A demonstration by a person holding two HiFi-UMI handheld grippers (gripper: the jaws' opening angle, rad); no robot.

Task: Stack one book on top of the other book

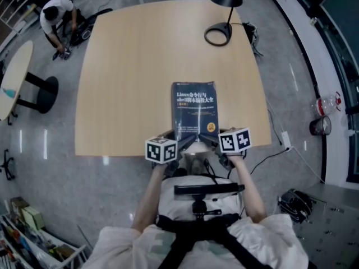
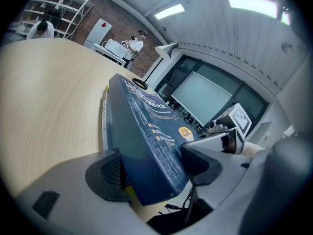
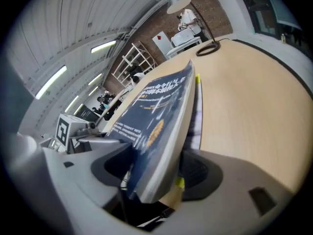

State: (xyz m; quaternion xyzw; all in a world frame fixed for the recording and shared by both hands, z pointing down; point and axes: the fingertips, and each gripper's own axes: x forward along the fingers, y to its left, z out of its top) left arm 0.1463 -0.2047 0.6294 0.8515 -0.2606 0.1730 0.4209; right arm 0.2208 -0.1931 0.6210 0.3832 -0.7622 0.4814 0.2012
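Right now the blue book [image 1: 194, 108] lies face up on the lower book [image 2: 104, 119]. Its long axis runs straight away from me, up the frame in the head view, with the head of the cover at the far end. The stack sits close to the near edge of the worktop [image 1: 134, 66], a little right of that edge's middle.

My left tool [image 2: 154, 169] is clamped on the near left corner of the blue book, one pad by the spine side and the other on the cover. My right tool [image 3: 155, 169] has its jaws apart around the near right corner, and the pads are not pressing on it.

Only a pale strip of the lower book peeks out along each side. I cannot read the yellow lettering on it.

Open wood spreads to the left, to the right and beyond the stack. A black lamp [image 1: 224, 10] stands at the far right corner, well apart from the books.

The white title [image 1: 194, 96] starts with "Linux", and "shell" is in its second line. The rest is Chinese characters. An orange seal [image 1: 211, 126] sits at the cover's lower right.
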